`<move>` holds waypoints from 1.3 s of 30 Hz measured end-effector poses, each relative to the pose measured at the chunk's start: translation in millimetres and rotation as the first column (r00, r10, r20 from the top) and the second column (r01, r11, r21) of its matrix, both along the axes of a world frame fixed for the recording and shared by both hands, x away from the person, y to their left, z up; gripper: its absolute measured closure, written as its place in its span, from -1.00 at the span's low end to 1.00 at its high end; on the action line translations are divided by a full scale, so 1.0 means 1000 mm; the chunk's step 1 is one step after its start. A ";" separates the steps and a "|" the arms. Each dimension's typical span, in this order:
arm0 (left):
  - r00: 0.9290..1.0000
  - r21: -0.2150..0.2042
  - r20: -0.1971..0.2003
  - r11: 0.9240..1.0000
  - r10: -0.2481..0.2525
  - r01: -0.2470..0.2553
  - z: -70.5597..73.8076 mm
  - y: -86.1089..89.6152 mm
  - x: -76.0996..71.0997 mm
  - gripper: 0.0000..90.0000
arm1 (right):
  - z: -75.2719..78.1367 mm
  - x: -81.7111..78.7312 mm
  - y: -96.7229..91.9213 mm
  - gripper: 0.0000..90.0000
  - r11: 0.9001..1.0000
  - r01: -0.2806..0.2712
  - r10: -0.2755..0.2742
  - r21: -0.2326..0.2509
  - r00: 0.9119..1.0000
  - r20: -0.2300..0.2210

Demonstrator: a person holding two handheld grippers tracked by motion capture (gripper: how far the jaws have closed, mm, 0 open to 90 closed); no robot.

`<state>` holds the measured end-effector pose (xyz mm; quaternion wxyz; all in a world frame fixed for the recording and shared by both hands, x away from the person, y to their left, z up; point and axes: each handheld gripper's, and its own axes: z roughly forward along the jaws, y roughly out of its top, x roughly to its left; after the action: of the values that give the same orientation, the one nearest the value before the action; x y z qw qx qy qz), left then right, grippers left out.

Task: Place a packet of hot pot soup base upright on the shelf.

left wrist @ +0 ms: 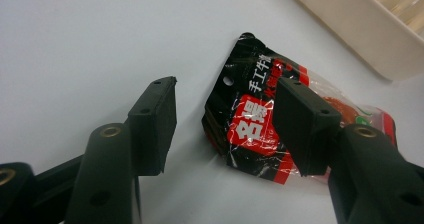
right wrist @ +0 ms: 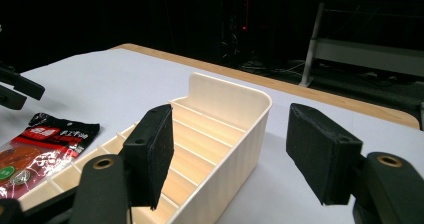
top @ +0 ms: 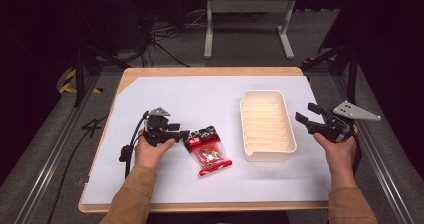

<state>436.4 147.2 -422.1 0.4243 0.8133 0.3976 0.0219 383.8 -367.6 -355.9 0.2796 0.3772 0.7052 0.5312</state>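
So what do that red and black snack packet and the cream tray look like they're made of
The snack packet looks like thin glossy plastic film: it crinkles, catches glare, and has a clear window showing the contents. The cream tray looks like rigid moulded plastic with a matte, smooth finish, rounded corners and thin dividers inside, though its material can't be confirmed by look alone.

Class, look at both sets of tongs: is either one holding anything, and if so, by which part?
Nothing is held. The left tongs are open around the top edge of the snack packet; the right tongs are open beside the tray.

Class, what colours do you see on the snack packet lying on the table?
The snack packet is black and red with white lettering, clearest in the left gripper view.
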 end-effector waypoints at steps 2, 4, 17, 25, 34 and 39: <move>1.000 0.007 -0.010 1.000 -0.004 0.004 -0.002 0.000 0.001 0.05 | 0.000 0.000 0.000 -0.21 1.000 -0.002 0.002 -0.002 1.000 0.000; 1.000 0.015 -0.025 1.000 -0.002 0.002 -0.003 -0.001 0.001 0.07 | 0.000 0.000 0.001 -0.21 1.000 -0.004 0.004 -0.004 1.000 0.000; 0.993 0.011 -0.115 1.000 -0.021 0.023 -0.013 -0.006 0.008 0.22 | -0.002 0.001 0.004 -0.22 1.000 -0.014 0.014 -0.014 1.000 -0.018; 0.988 0.007 -0.151 1.000 -0.026 0.027 -0.017 -0.009 0.012 0.37 | -0.003 -0.003 0.002 -0.22 1.000 -0.010 0.010 -0.019 1.000 -0.027; 0.987 0.024 -0.161 0.999 -0.018 0.022 -0.019 -0.012 0.013 0.71 | -0.005 -0.005 0.000 -0.23 1.000 -0.007 0.006 -0.019 0.999 -0.033; 0.987 0.048 -0.158 0.998 -0.031 0.039 -0.020 -0.014 0.013 0.98 | -0.005 -0.006 0.000 -0.23 1.000 -0.010 0.009 -0.025 0.999 -0.035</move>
<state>449.2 133.1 -442.2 0.3711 0.8299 0.4147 -0.0395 377.9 -367.6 -360.9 0.2695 0.3797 0.7185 0.5167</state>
